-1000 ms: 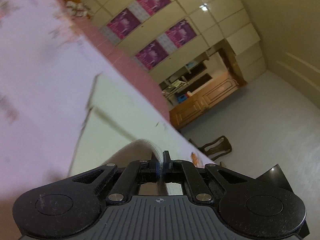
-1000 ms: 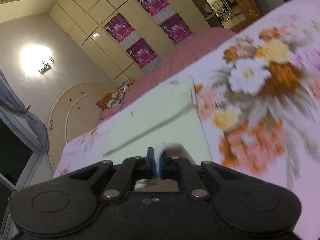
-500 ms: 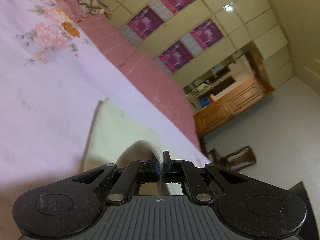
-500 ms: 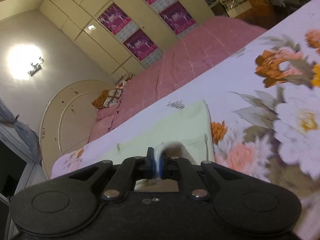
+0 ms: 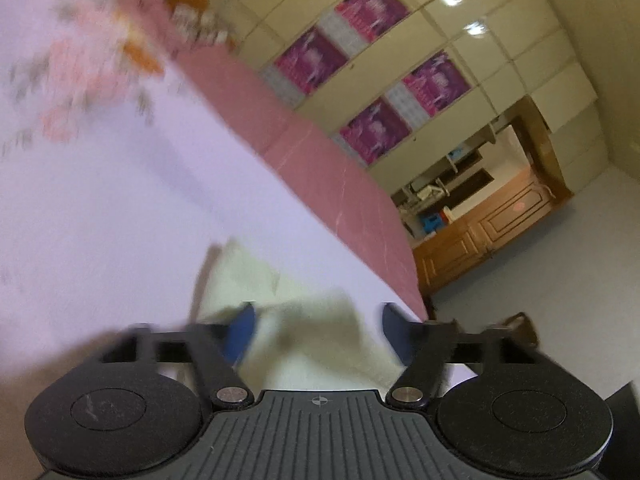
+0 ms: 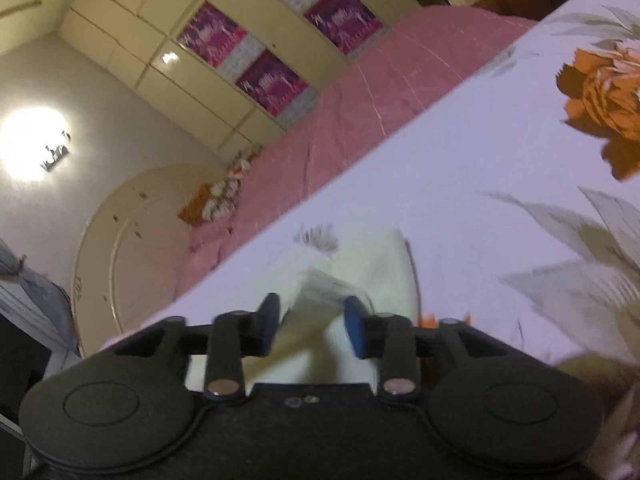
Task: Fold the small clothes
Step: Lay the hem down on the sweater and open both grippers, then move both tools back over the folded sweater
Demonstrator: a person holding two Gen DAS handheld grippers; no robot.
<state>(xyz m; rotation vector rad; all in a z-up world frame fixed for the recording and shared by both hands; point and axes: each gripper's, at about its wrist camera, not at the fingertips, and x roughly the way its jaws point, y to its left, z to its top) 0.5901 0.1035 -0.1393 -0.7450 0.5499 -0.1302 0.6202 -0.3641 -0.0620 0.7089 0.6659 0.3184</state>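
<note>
A pale green small garment (image 5: 248, 276) lies on the floral bedsheet (image 5: 100, 200), partly folded over itself. In the left wrist view my left gripper (image 5: 316, 332) has its jaws opening, and a loose flap of the cloth (image 5: 320, 320) sits between the blue pads (image 5: 240, 332) without being pressed. The right wrist view shows the same garment (image 6: 380, 272) under my right gripper (image 6: 314, 324). Its jaws are opening too, with a raised cloth edge (image 6: 316, 292) free between the pads (image 6: 354, 332). The picture is blurred near both grippers.
The floral bedsheet (image 6: 460, 168) covers the near bed; a pink bed (image 6: 360, 112) with a cushion (image 6: 212, 200) lies behind. Cream wardrobes with purple panels (image 5: 372, 92) line the far wall. A wooden cabinet (image 5: 492, 232) and a chair (image 5: 520, 328) stand on the floor at right.
Both grippers were shut on the garment's edge and carried it forward over the rest of the cloth. Now both have opened and the edge lies loose between the pads.
</note>
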